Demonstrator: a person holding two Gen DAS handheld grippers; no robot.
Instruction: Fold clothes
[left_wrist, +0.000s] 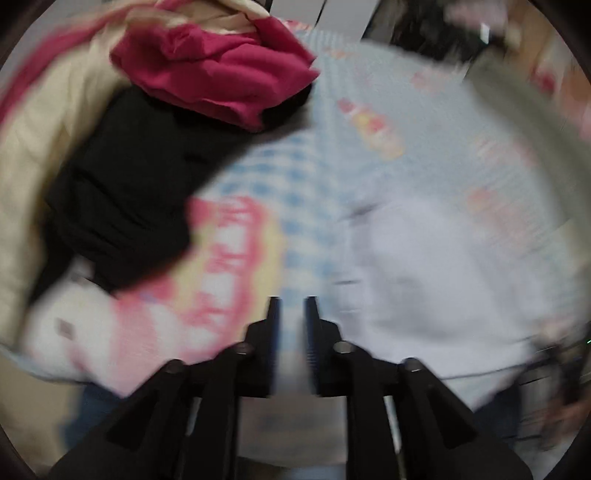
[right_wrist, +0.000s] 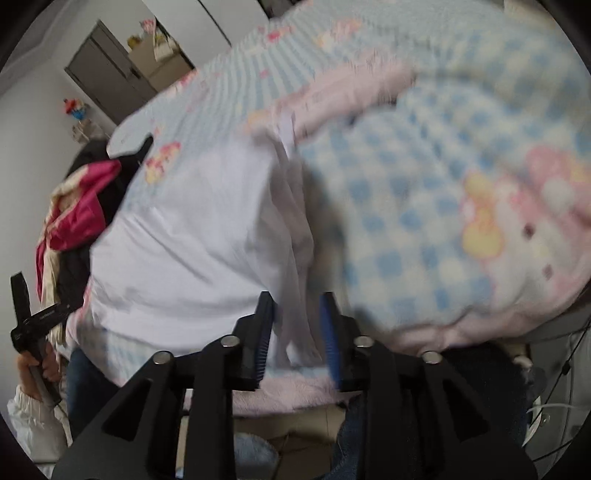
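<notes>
A white garment (right_wrist: 192, 236) lies spread on the blue-checked blanket (right_wrist: 406, 206); it also shows, blurred, in the left wrist view (left_wrist: 424, 280). My right gripper (right_wrist: 297, 306) has its jaws a little apart around the garment's folded edge, which hangs between the fingers. My left gripper (left_wrist: 293, 306) hovers over the blanket (left_wrist: 295, 192) beside the white garment, jaws slightly apart with nothing between them. It shows in the right wrist view (right_wrist: 18, 284) at the far left, held in a hand.
A pile of clothes sits at the left: a magenta garment (left_wrist: 218, 70), a black one (left_wrist: 122, 184) and a cream one (left_wrist: 40, 147). A doorway and shelf (right_wrist: 122, 70) stand behind the bed. The bed's front edge is just below the grippers.
</notes>
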